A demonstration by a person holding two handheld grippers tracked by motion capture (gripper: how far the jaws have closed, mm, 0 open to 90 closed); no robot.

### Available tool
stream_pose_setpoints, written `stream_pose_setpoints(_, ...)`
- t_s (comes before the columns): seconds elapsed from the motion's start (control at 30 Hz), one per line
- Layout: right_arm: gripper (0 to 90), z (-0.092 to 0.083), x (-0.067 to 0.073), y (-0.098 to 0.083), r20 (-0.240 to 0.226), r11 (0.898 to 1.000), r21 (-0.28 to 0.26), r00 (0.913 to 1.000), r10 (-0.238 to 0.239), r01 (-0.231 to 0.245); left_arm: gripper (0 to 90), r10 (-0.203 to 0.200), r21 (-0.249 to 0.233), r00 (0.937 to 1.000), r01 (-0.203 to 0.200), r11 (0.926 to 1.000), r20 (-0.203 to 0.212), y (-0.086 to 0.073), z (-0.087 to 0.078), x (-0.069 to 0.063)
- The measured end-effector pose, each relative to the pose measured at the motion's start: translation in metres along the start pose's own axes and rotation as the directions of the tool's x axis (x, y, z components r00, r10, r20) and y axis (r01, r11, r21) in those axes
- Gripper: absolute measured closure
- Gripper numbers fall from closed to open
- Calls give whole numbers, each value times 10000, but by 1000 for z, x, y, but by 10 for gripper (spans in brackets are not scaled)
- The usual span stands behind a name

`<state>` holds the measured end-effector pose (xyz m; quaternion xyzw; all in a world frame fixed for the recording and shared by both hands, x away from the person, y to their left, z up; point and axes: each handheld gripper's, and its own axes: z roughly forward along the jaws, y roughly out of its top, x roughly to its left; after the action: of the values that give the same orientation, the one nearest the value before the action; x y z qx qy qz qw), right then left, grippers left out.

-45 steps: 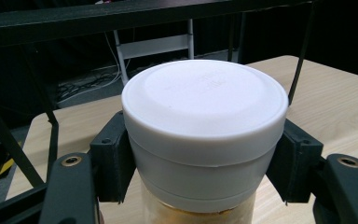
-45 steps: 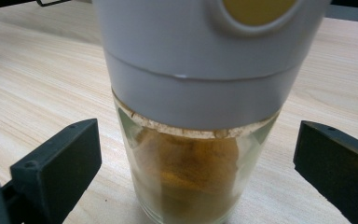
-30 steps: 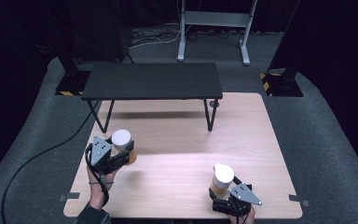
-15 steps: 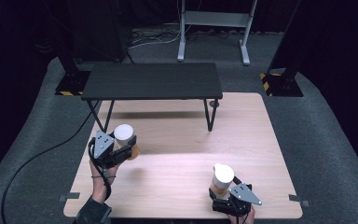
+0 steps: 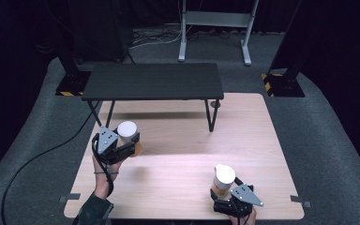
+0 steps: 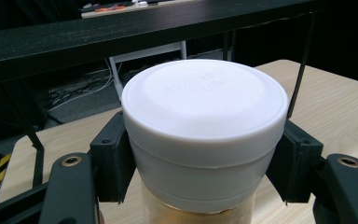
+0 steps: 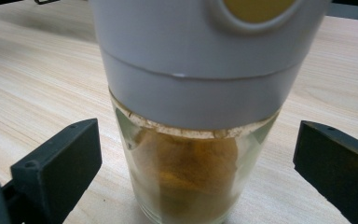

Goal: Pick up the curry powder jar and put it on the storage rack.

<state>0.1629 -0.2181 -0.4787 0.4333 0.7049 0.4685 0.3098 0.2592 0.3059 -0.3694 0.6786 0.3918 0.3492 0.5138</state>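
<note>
Left gripper (image 5: 130,149) clamps a white-lidded jar (image 6: 204,135) at the table's (image 5: 262,140) nine o'clock; right gripper (image 7: 200,179) stands wide around the five o'clock jar (image 7: 191,177). A grip on the lid could slip.

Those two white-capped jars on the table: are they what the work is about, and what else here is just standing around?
In use:
- left jar, clamped in the left gripper
- right jar, standing between the open right gripper jaws

Just standing about:
- black bench
- grey metal stand
- floor cable
</note>
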Motion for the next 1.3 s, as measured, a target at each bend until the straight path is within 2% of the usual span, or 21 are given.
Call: stream_pose_setpoints(1.3,0,0,0,1,12,10000,47,10000,22,-22,333,156,-72,9999,-156,9999,57,18,14,7)
